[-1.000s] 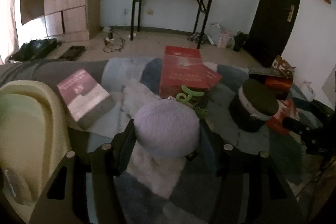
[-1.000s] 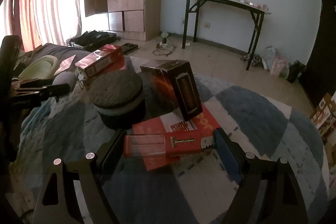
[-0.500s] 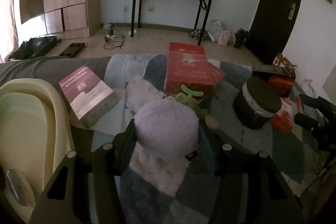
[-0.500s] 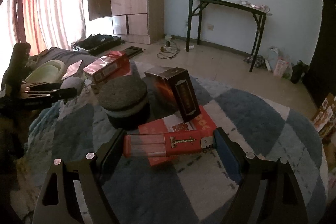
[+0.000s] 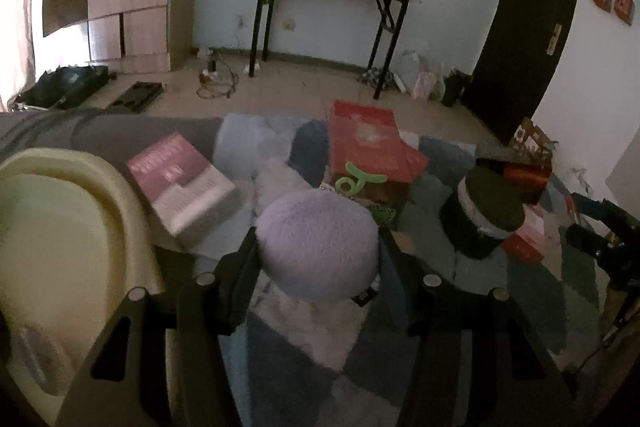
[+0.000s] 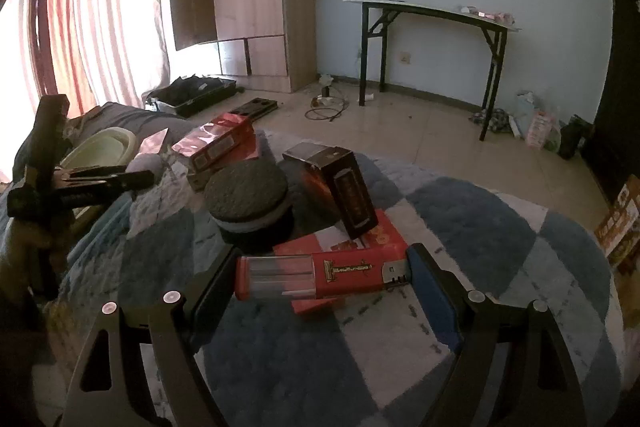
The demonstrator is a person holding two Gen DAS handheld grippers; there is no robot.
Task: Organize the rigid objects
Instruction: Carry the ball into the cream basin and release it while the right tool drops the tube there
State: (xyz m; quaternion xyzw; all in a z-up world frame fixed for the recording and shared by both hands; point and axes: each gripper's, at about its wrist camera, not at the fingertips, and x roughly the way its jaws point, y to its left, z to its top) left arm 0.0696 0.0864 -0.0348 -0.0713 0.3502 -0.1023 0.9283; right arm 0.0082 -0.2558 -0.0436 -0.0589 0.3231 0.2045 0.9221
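Observation:
My left gripper (image 5: 316, 251) is shut on a fuzzy lilac round object (image 5: 318, 245), held above the blue patchwork blanket (image 5: 304, 363). My right gripper (image 6: 320, 275) is shut on a long red razor box (image 6: 324, 277) with a clear end, held above the blanket (image 6: 480, 227). A pale yellow tub (image 5: 52, 247) sits at the left. A pink book (image 5: 180, 183), a large red box (image 5: 366, 143), a green toy (image 5: 356, 181), a round dark tin (image 6: 248, 201) and a dark upright box (image 6: 340, 187) lie on the blanket.
A flat red packet (image 6: 352, 247) lies under the razor box. A black folding table (image 6: 432, 43) stands by the far wall, a wooden wardrobe (image 6: 256, 7) at the left, a dark door (image 5: 524, 27) at the right. Cables and bags litter the floor.
Both grippers have risen slightly with their objects still held. The left view has shifted a little, with the tub and the book now closer at the left.

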